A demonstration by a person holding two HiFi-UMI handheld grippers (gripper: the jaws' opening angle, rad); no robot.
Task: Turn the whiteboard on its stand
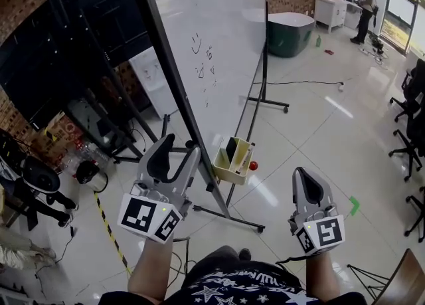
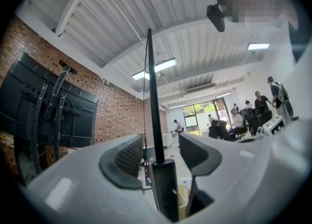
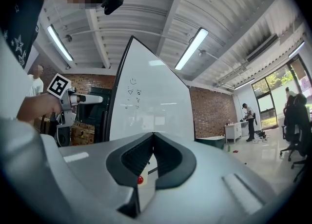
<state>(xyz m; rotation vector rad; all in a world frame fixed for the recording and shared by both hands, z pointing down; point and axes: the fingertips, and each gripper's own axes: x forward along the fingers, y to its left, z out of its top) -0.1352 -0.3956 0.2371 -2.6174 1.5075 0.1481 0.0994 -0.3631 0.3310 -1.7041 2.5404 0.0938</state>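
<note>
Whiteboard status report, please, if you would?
Left gripper open, straddling the whiteboard edge. Right gripper shut, empty, off the board. Yellow tray hangs beside left gripper.

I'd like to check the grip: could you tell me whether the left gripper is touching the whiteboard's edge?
Apart. The left gripper view shows the left gripper with its jaws open around the whiteboard's black edge, with a gap on each side.

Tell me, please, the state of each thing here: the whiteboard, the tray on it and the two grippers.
whiteboard: on its stand, small scribbles on its face, near edge not clamped.
tray: hangs at the whiteboard's lower edge, not empty.
left gripper: open, jaws apart on either side of the whiteboard's edge, not pressing it.
right gripper: shut, nothing between its jaws.
</note>
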